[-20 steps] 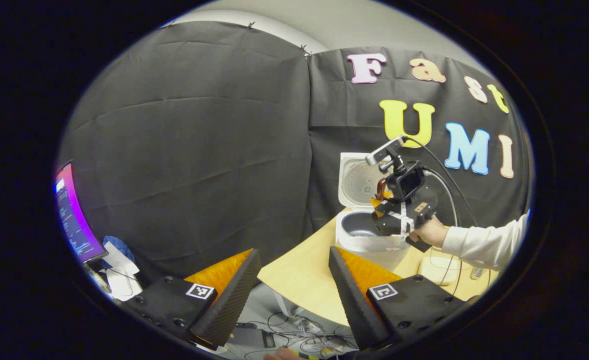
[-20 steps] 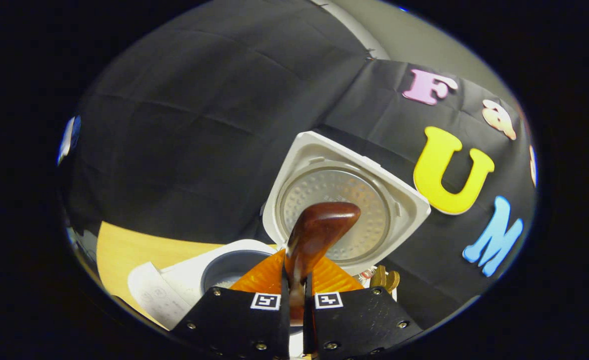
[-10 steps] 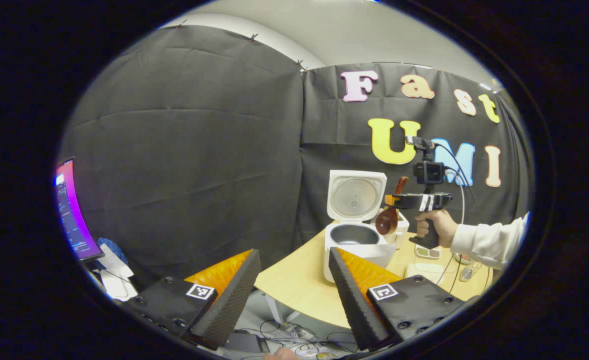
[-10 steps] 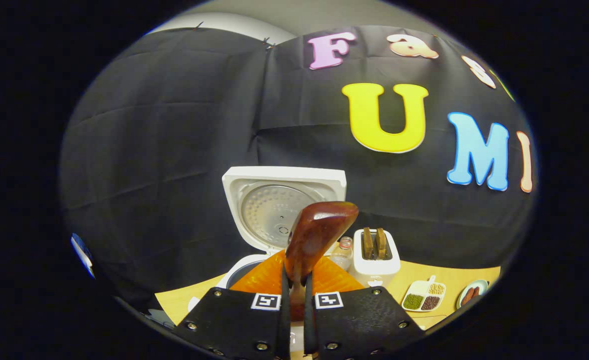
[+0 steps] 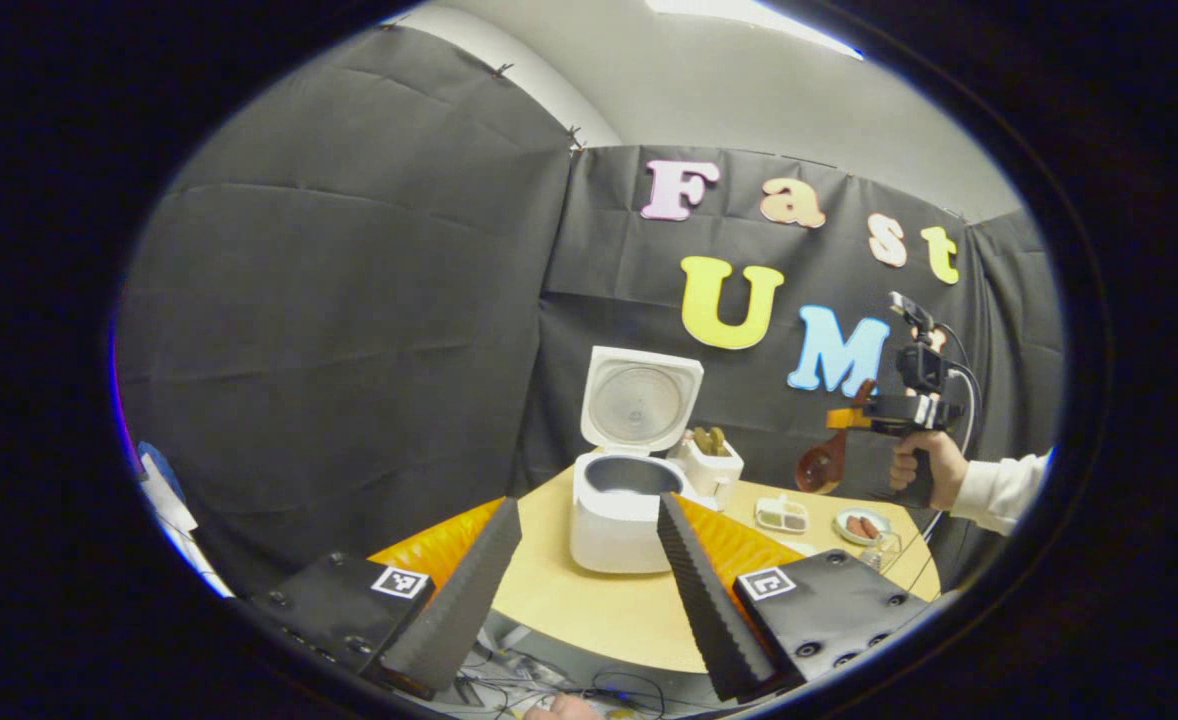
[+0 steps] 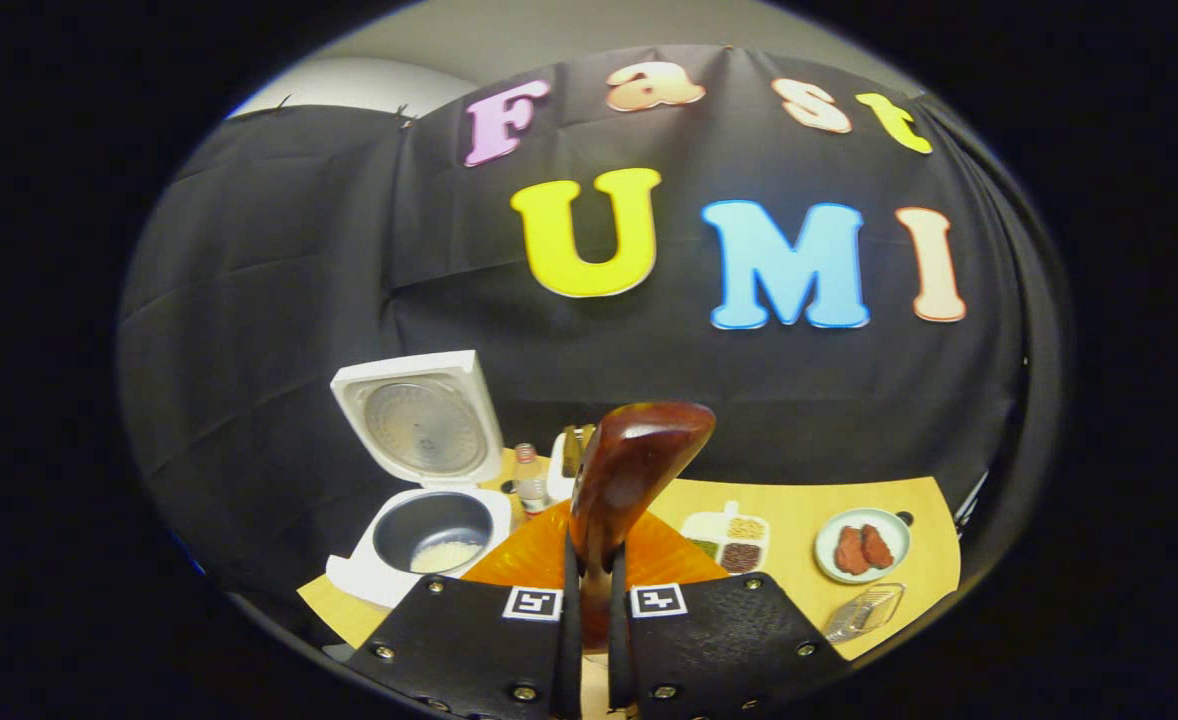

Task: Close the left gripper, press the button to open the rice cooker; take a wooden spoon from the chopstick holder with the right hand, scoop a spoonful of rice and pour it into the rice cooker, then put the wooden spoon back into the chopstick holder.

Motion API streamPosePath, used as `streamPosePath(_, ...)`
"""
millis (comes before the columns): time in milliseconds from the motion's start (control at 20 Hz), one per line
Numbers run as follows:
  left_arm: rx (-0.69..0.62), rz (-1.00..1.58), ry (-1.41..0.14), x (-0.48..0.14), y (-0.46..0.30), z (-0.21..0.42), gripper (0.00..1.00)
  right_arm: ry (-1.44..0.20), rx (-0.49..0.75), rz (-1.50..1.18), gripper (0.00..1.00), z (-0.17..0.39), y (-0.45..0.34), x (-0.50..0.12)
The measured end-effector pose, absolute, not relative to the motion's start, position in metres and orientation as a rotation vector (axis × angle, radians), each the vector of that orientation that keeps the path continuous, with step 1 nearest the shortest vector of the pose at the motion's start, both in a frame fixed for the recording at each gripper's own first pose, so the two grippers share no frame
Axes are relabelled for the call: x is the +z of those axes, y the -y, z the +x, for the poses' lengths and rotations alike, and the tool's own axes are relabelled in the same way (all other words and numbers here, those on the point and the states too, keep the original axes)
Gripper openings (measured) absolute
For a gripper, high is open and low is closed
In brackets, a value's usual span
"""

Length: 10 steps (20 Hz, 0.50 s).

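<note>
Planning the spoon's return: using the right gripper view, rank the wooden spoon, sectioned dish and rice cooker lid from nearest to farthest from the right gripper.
1. wooden spoon: clamped in the jaws, centre.
2. sectioned dish: on the table, just right of centre.
3. rice cooker lid: raised, far left.

— What sort of place is this, a kitchen?

— More a recording booth got up as one. Black cloth (image 5: 349,300) hangs pinned as the walls, with a plain pale ceiling (image 5: 749,90) above it.

— But there's kitchenware.

— On one light wooden desk (image 6: 799,510): an open rice cooker (image 6: 419,520), a divided dish of grains (image 6: 729,540), a small plate of reddish food (image 6: 861,545). Below the desk edge, loose cables (image 5: 549,680) lie on the floor. A staged lab set, not a home.
</note>
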<state>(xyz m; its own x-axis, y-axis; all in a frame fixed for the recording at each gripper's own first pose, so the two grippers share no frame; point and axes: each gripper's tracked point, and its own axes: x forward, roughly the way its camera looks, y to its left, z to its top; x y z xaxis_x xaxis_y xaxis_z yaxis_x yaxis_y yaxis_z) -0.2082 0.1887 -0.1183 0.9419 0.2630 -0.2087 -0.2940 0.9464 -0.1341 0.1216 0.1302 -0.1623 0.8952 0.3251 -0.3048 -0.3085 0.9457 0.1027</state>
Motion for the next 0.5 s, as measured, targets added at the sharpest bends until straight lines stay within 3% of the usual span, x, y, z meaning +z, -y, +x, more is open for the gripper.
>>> streamPosePath(250,0.26,-0.137,-0.184,-0.107,-0.142,-0.193,0.96,-0.365,0.177,0.129,0.11,0.126,-0.005,-0.183)
streamPosePath(300,0.257,-0.136,-0.188,-0.109,-0.129,-0.187,0.92,-0.381,0.154,0.148,0.11,0.129,0.02,-0.189)
streamPosePath(500,0.254,-0.147,-0.221,-0.112,-0.065,-0.158,0.92,-0.444,0.087,0.199,0.11,0.147,0.105,-0.231)
